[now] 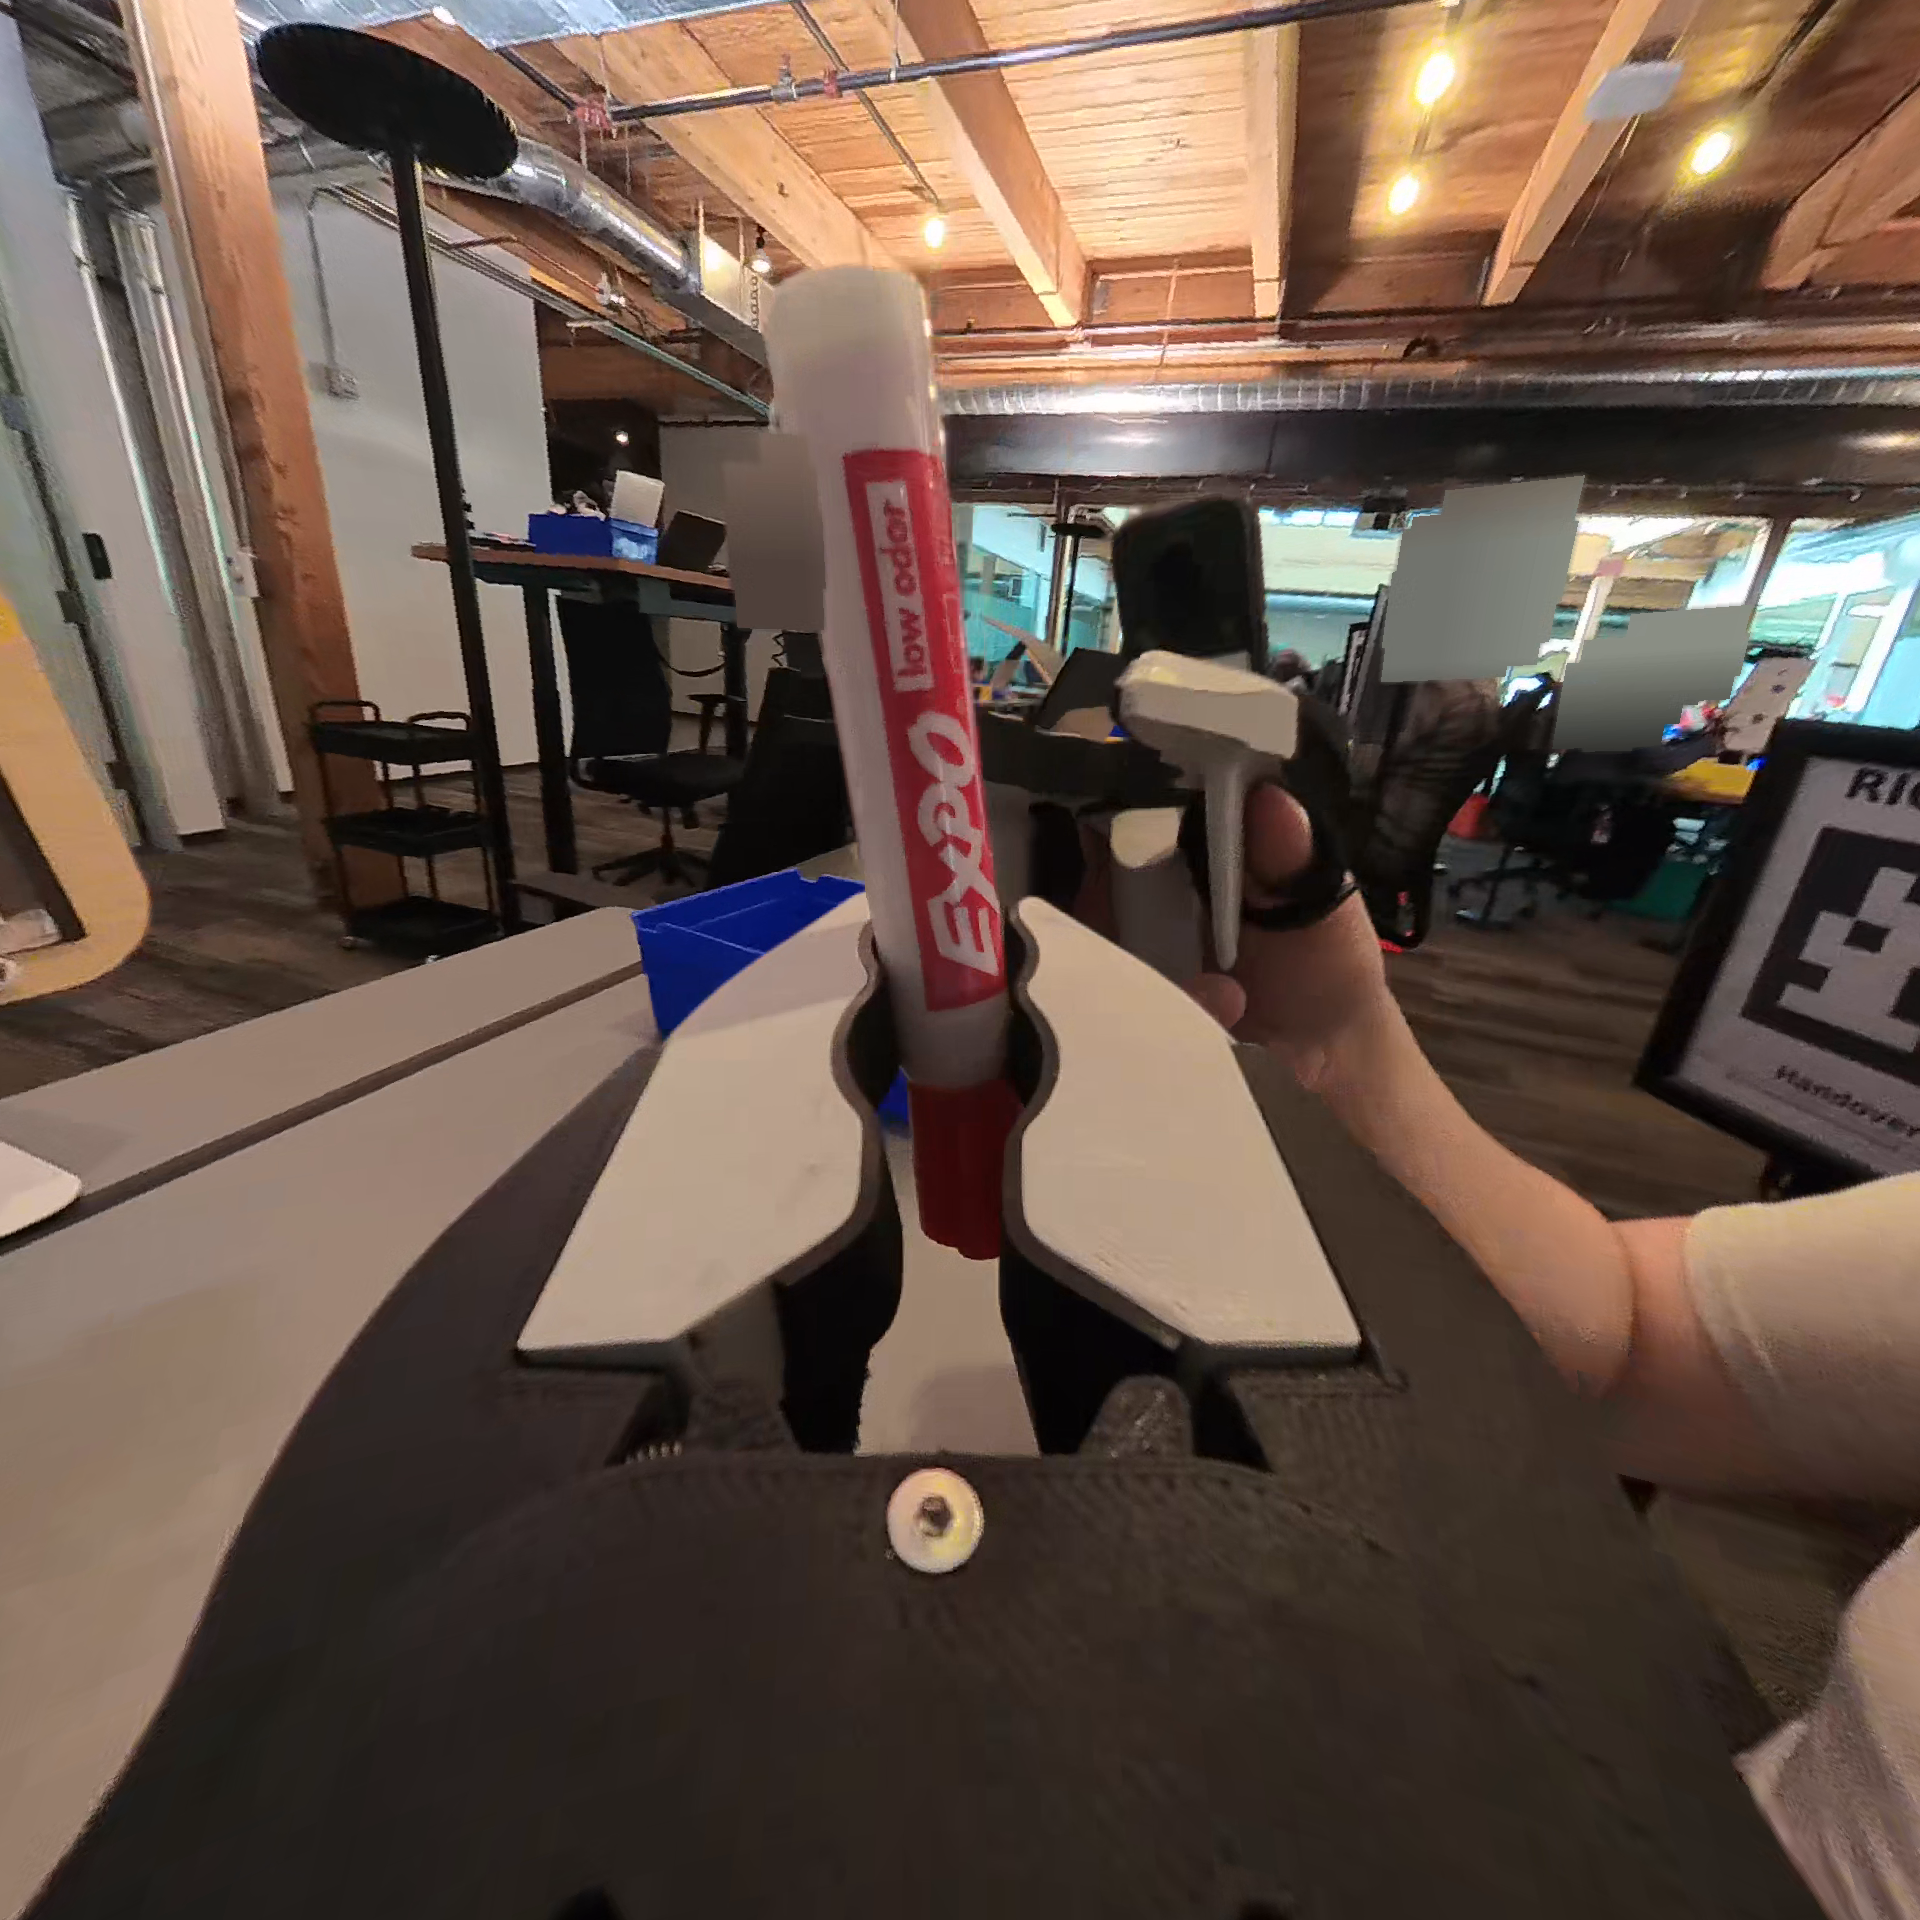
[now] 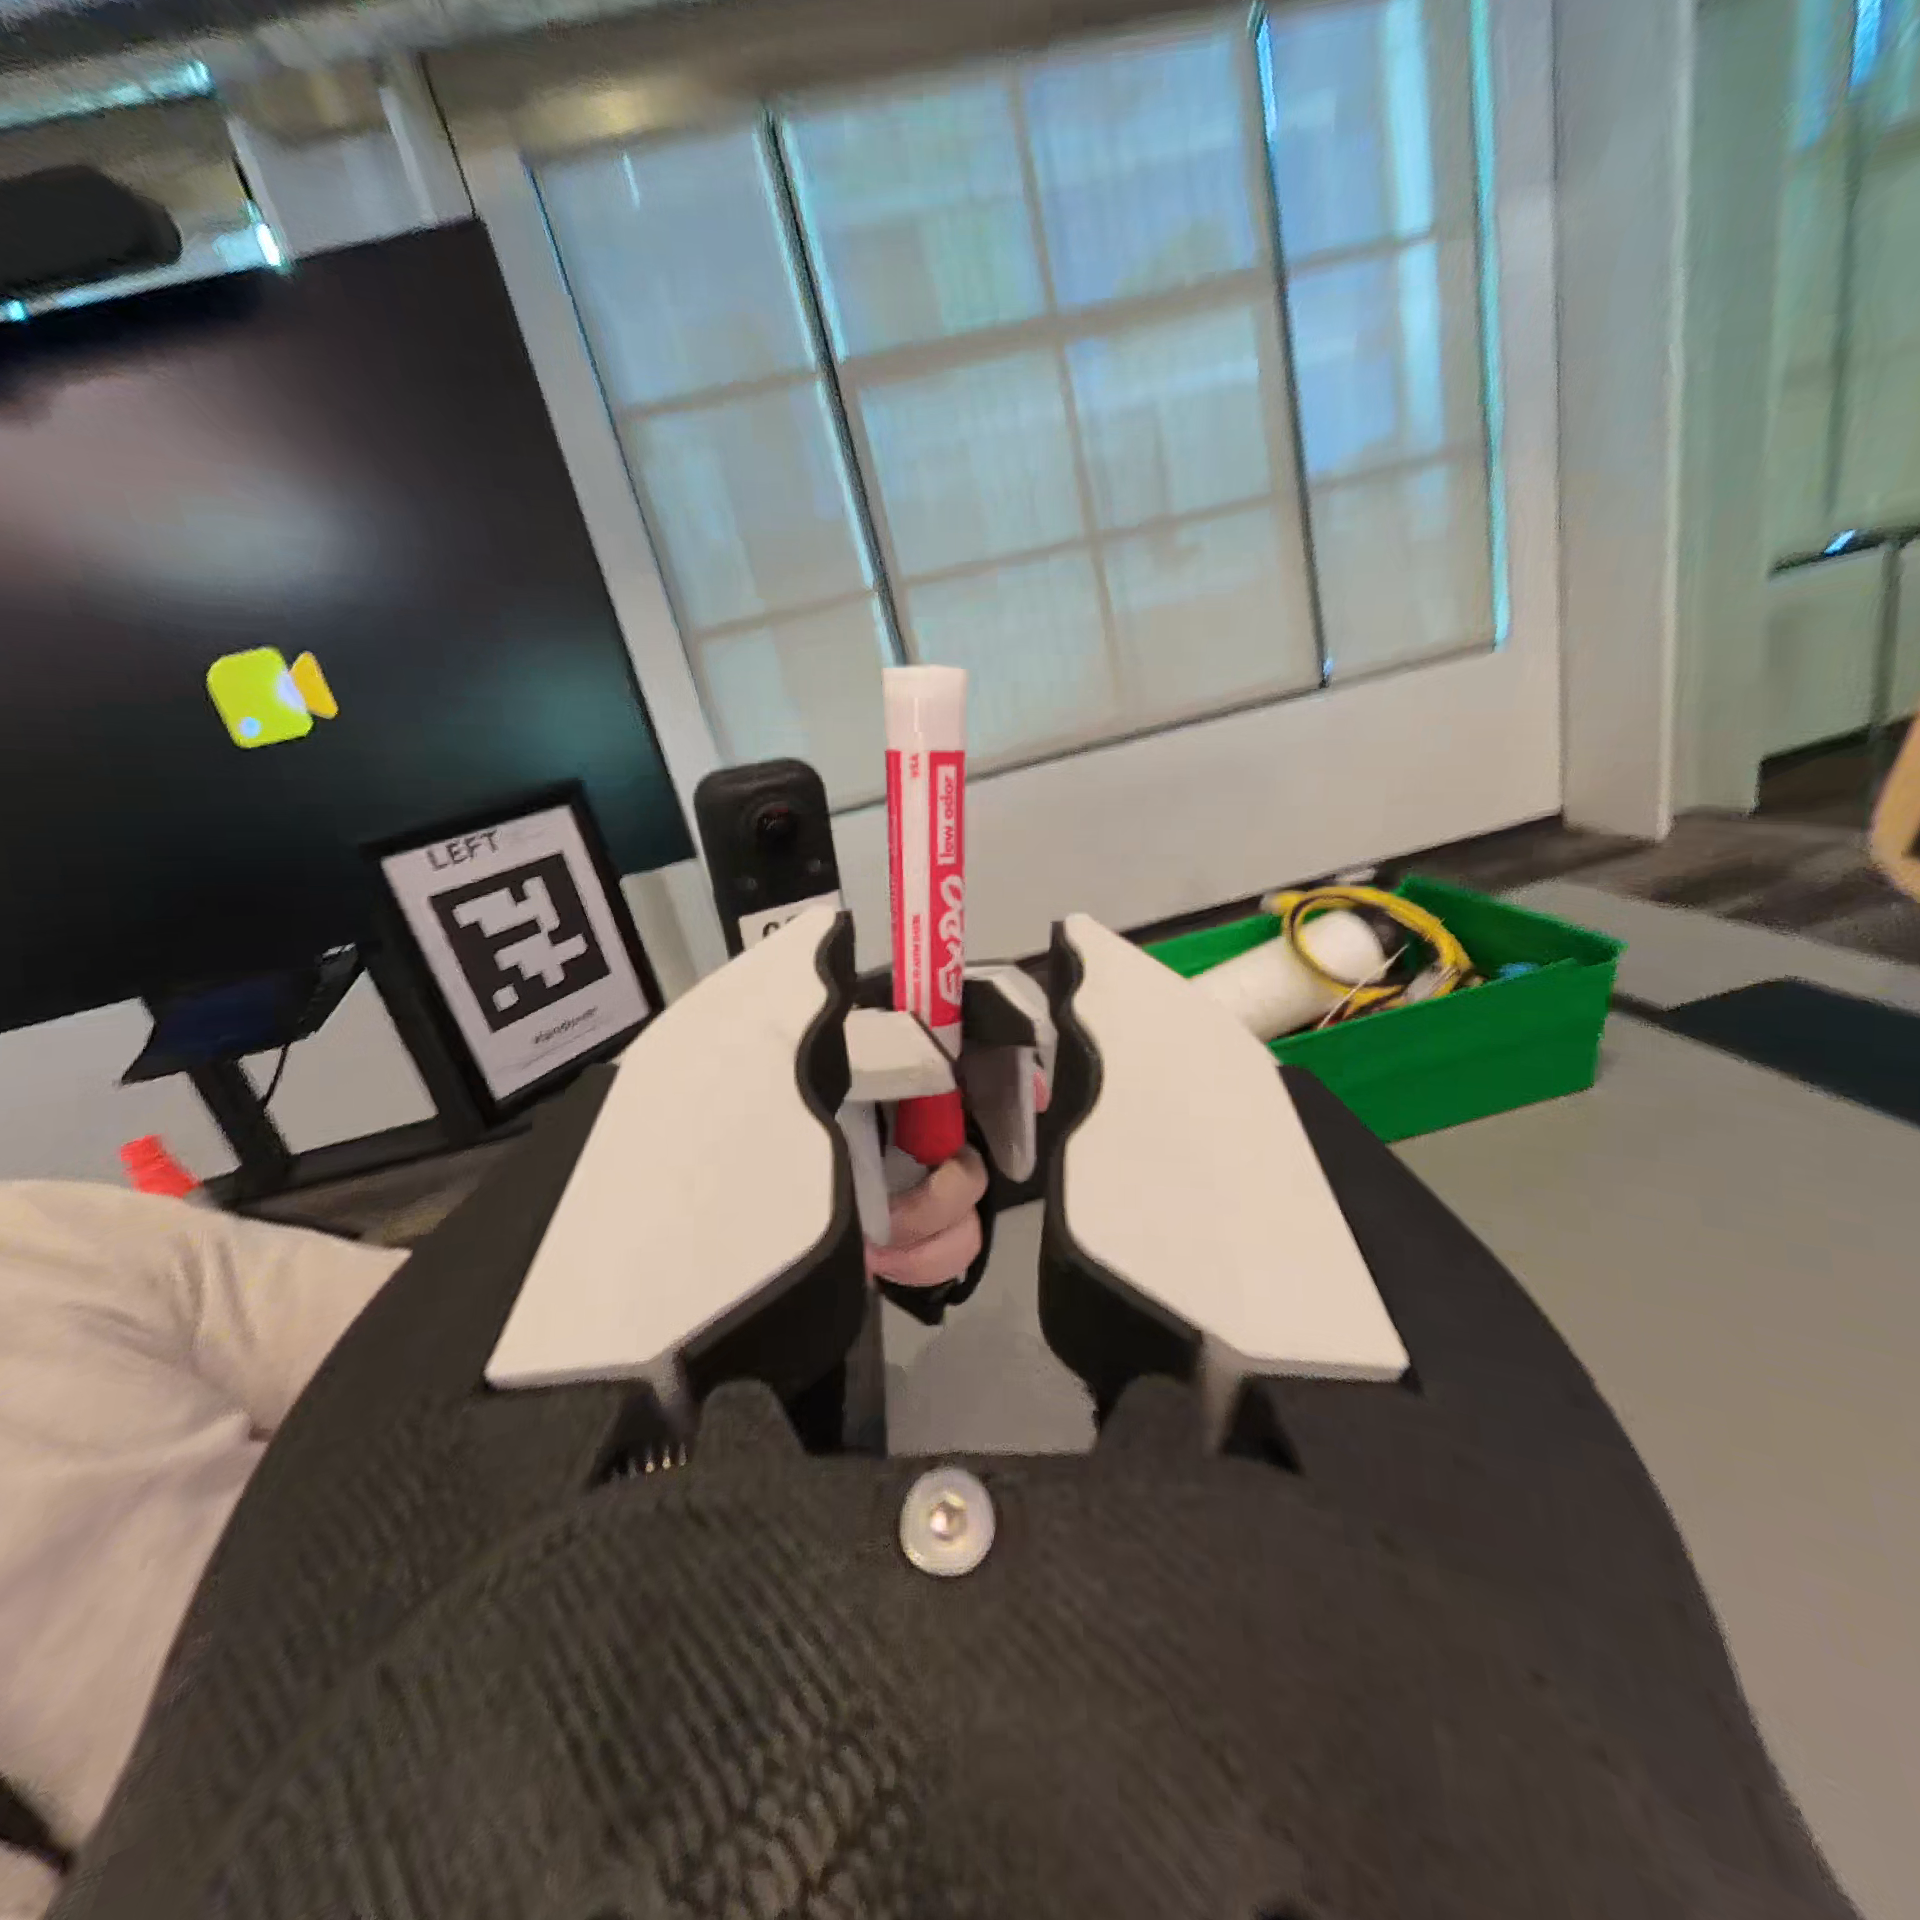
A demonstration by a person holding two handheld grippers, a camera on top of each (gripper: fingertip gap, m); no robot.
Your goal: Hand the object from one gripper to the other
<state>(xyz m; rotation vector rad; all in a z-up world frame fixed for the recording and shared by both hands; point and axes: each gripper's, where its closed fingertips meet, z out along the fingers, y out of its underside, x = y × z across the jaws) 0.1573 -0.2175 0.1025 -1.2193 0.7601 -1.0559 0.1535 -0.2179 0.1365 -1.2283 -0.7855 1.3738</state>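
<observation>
Marker [image 1: 914,727]: upright, cap down, clamped in my left gripper [image 1: 940,997].
Right gripper [image 2: 951,997]: jaws apart, empty — short of it.
Risk: letting go early — it drops.

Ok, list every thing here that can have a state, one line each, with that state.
left hand-held gripper: shut on the marker's barrel, just above its cap.
right hand-held gripper: open, nothing between its fingers.
white-barrelled marker with red cap: capped, held nearly upright, cap end down.
blue plastic bin: open-topped, on the grey table; contents not visible.
green plastic bin: open-topped, holding a white roll and yellow cables.
large black screen: dark, showing a yellow icon.
</observation>
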